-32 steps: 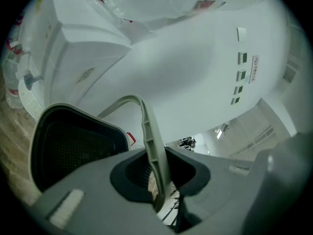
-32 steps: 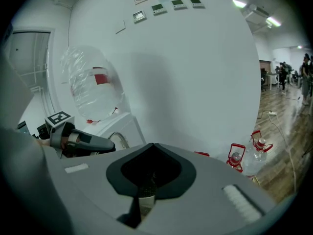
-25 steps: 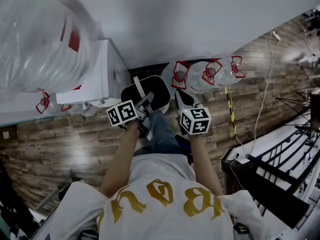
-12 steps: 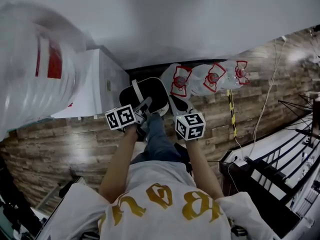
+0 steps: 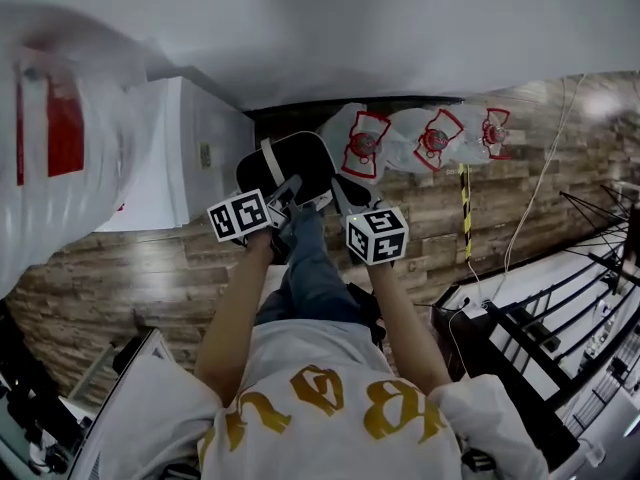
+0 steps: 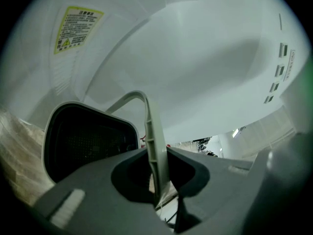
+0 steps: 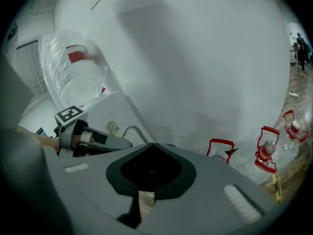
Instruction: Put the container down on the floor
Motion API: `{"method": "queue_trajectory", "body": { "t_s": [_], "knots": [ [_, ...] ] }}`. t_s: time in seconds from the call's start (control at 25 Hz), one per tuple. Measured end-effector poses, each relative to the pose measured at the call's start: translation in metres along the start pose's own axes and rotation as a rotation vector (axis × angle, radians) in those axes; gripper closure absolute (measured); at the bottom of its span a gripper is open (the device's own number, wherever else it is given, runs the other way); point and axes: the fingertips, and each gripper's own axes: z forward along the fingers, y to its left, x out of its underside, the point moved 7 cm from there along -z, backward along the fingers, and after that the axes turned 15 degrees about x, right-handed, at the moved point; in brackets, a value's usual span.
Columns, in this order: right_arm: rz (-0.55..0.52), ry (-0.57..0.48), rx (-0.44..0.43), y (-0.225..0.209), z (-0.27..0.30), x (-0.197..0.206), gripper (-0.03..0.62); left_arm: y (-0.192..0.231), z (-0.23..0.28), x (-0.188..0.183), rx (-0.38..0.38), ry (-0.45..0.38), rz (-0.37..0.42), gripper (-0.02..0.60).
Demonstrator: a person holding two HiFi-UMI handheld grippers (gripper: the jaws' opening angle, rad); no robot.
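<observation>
step: container not yet down | your l gripper [image 5: 285,196] clamps the white handle [image 6: 151,131]; black container [image 5: 290,163] hangs over wood floor [image 5: 130,268] by white cabinet [image 5: 190,158] | r gripper [image 7: 146,180] closed, empty | next: lower level, then release

Black container [image 5: 300,163] with pale handle [image 6: 152,131], red-handled clear bottles [image 5: 432,140], brown plank floor [image 5: 120,268].

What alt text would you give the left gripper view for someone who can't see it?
The left gripper is shut on the thin pale handle of a dark, white-rimmed container. A white appliance with a yellow label looms behind.
</observation>
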Motion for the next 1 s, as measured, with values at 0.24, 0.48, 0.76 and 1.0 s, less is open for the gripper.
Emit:
{"method": "queue_trajectory", "body": {
  "t_s": [0.24,0.48,0.76,1.0],
  "knots": [
    [-0.037,0.042,0.001,-0.007,0.016,0.004,0.563,0.024,0.004,-0.004,-0.037,0.004,-0.018,0.525],
    [-0.051,0.069,-0.019,-0.008,0.032,0.009,0.563,0.042,0.004,-0.006,-0.068,-0.002,-0.023,0.528],
    [-0.086,0.104,-0.048,-0.007,0.054,0.025,0.563,0.071,0.008,-0.003,-0.104,0.005,-0.032,0.528],
    [-0.118,0.135,-0.074,-0.003,0.069,0.036,0.563,0.092,0.011,0.0,-0.127,0.022,-0.033,0.529]
  ]
}}
